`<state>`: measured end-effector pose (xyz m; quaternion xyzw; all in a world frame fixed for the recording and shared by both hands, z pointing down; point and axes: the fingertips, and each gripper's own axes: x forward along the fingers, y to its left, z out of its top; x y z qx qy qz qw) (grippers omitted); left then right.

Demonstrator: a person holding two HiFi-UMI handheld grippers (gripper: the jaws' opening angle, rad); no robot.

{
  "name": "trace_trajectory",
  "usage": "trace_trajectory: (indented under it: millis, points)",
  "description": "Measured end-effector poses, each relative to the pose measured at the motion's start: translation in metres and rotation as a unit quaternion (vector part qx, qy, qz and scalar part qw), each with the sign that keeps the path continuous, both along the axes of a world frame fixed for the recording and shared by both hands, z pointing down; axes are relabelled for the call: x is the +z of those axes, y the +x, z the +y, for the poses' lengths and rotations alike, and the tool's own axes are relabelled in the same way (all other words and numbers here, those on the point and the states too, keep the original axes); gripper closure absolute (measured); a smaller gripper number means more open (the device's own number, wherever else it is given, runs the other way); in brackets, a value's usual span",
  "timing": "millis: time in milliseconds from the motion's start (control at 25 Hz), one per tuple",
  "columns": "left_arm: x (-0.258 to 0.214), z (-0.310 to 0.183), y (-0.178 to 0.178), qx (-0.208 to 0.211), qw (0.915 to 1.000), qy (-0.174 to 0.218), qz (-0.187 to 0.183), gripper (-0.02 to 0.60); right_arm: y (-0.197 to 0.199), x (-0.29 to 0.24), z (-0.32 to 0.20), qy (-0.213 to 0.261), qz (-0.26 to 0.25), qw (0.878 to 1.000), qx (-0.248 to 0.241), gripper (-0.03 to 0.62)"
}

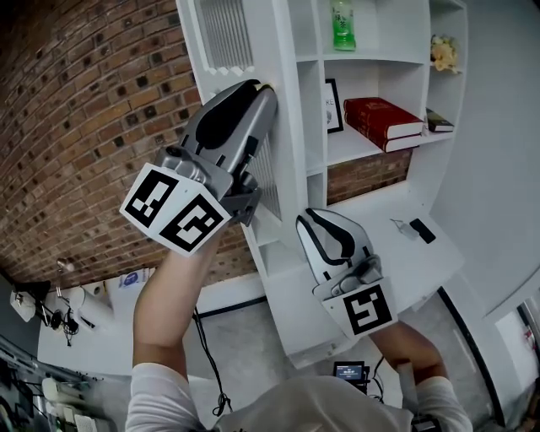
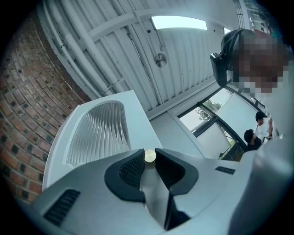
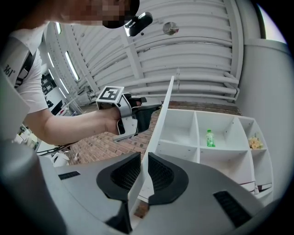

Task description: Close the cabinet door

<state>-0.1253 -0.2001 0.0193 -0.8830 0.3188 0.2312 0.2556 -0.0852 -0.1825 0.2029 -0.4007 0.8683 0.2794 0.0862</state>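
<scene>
The white cabinet door [image 1: 226, 34] with a ribbed pane stands open, swung out from the shelf unit [image 1: 371, 59]. My left gripper [image 1: 261, 89] is high on the door's free edge, shut on it right at a small brass knob [image 2: 150, 156]; the door [image 2: 98, 131] fills the left gripper view. Lower down, my right gripper [image 1: 309, 218] is shut on the same edge. In the right gripper view the thin door edge [image 3: 163, 114] runs up between the right gripper's [image 3: 142, 165] jaws, and the left gripper [image 3: 156, 108] grips it higher up.
The shelves hold a green bottle [image 1: 342, 25], red books [image 1: 380, 118], a framed picture [image 1: 332, 105] and a yellow toy [image 1: 443, 52]. A small black object [image 1: 422, 230] lies on the white counter. A brick wall [image 1: 76, 126] stands behind the door at left.
</scene>
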Motion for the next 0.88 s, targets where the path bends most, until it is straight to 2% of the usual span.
trace_trajectory:
  millis: [320,880]
  points:
    - [0.0,-0.018,0.025,-0.022,0.9997,-0.005,0.001,0.505,0.029,0.002,-0.023,-0.01,-0.004,1.0,-0.009,0.528]
    - [-0.001,-0.064,0.069,-0.088,0.996,-0.008,-0.001,0.505,0.087,0.02,-0.076,-0.052,-0.01,0.998,-0.025,0.528]
